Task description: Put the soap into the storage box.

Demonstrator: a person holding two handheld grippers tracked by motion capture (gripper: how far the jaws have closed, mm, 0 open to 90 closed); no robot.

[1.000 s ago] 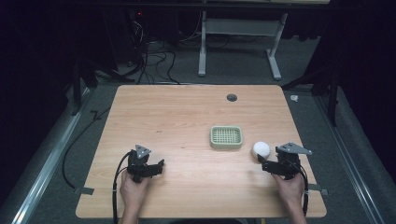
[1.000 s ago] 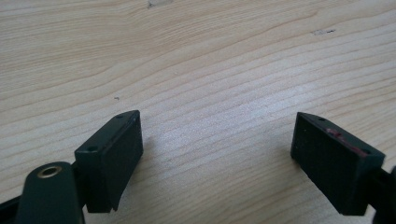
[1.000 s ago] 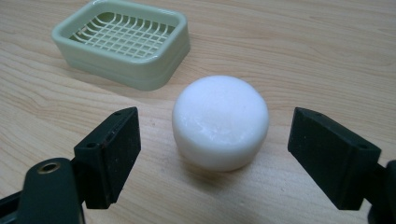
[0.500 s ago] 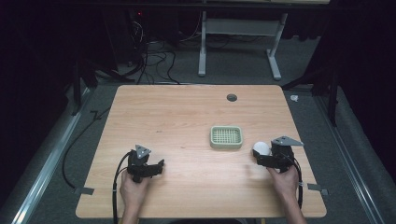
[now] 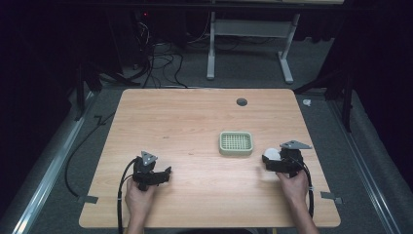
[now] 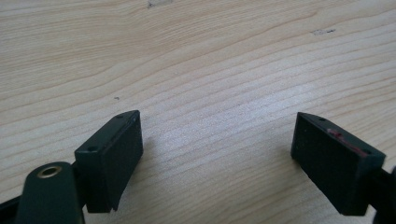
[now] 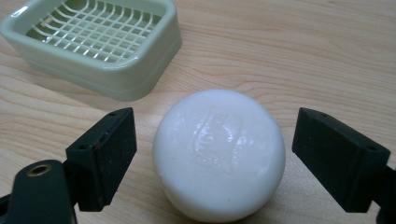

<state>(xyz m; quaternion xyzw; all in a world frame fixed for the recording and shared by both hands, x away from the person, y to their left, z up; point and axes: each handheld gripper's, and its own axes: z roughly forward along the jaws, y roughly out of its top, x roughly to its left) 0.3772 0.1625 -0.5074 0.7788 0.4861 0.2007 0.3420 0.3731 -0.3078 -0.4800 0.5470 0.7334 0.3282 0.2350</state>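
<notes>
On the near right part of the wooden table (image 5: 195, 122), the right gripper (image 7: 215, 158) sat with its jaws spread wide, one on each side of a round white bar of soap (image 7: 219, 154) and not touching it. That soap lay flat on the wood, just to the near right of a pale green soap dish (image 7: 100, 44) with a slotted bottom, the two close but apart. Over at the near left, the left gripper (image 6: 217, 154) was held low above bare wood, its jaws likewise wide apart with nothing between them.
</notes>
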